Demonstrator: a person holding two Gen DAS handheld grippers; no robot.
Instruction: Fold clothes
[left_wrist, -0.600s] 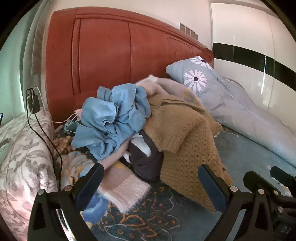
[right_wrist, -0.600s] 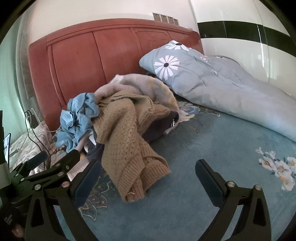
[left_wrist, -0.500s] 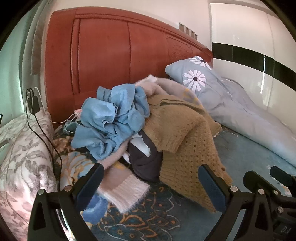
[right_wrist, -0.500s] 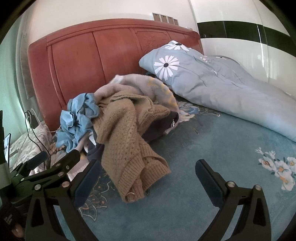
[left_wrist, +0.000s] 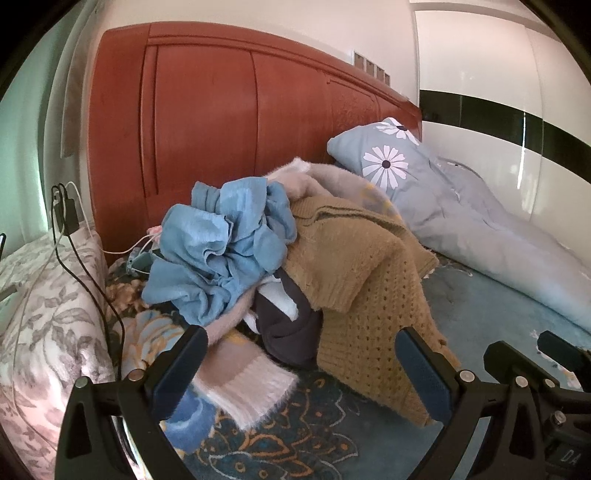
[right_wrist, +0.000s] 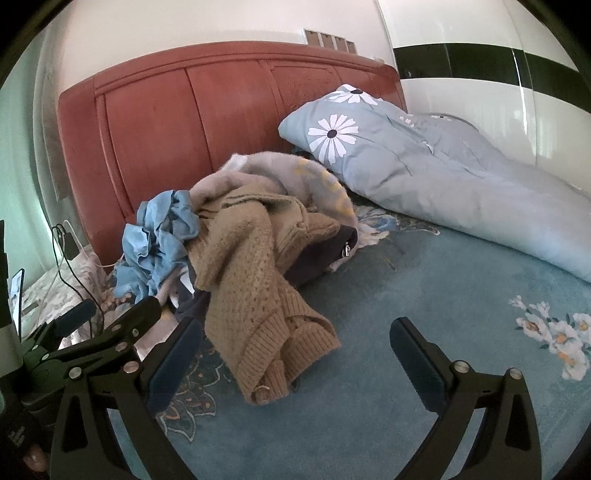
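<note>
Clothes (left_wrist: 280, 266) heaped unfolded, tan knit sweater (right_wrist: 258, 280) draped on top

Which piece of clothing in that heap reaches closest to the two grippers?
The tan knitted sweater; it spills forward off the pile, while the blue garment stays bunched behind.

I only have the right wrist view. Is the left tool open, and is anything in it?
Observer: The left tool is open, with nothing between its pads.
Operator: What lies nearest it?
Observer: A pale pink fuzzy cuff, lying on the bedspread below the blue garment.
Operator: Anything tucked in beside the tan sweater?
Observer: A bit of white cloth, resting on the dark garment.
</note>
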